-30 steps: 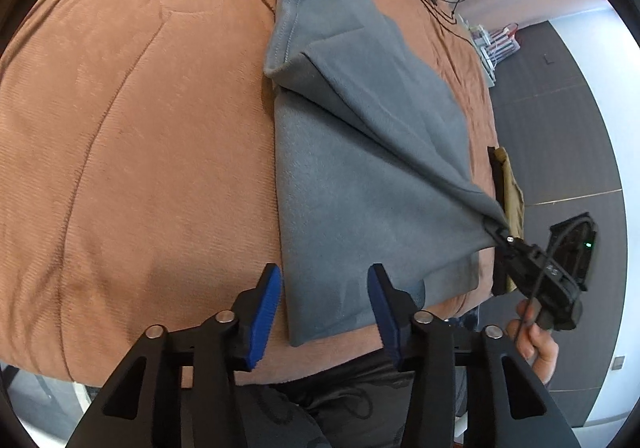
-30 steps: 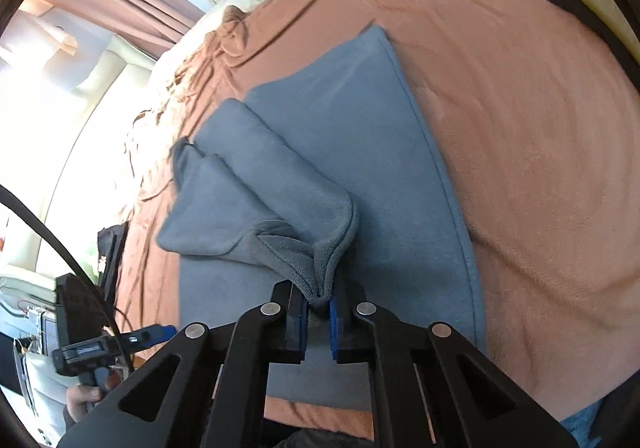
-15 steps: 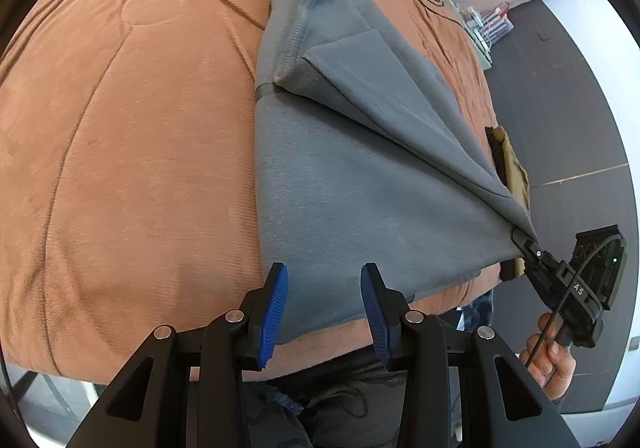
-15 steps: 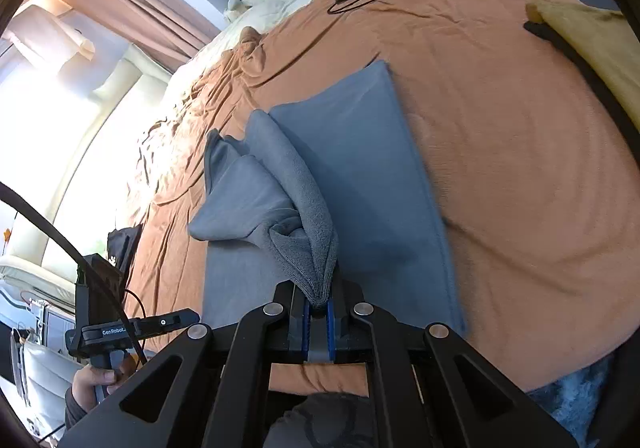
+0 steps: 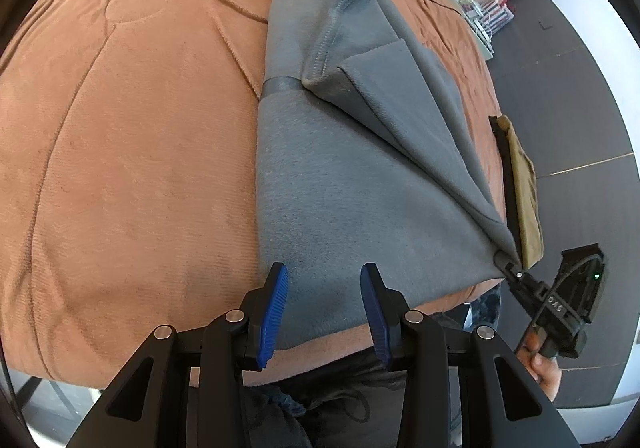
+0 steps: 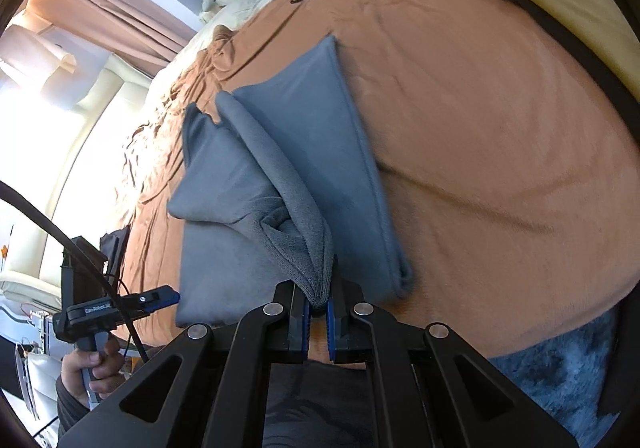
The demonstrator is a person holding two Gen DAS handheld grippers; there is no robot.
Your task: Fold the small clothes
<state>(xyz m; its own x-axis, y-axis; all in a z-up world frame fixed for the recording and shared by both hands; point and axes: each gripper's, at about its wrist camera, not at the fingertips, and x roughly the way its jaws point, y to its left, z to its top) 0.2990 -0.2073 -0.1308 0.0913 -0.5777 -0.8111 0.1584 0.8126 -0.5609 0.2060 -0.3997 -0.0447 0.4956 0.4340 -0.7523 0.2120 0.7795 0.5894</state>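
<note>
I have the right gripper (image 6: 318, 306) clamped on a bunched corner of the grey garment (image 5: 360, 175), which lies on the orange bedspread (image 5: 132, 151) near its front edge, with that corner drawn taut toward me. My left gripper (image 5: 324, 288) hovers with its jaws apart over the garment's near hem, holding nothing. My worry is the pinch: only 1 small wad of fleece sits between the pads, so a hard pull could slip it free and drop the fold. With nothing pinning the hem, pulling might also drag the whole garment off the bed's edge, or skew the crease toward the folded tan cloth (image 6: 560, 3) nearby.
</note>
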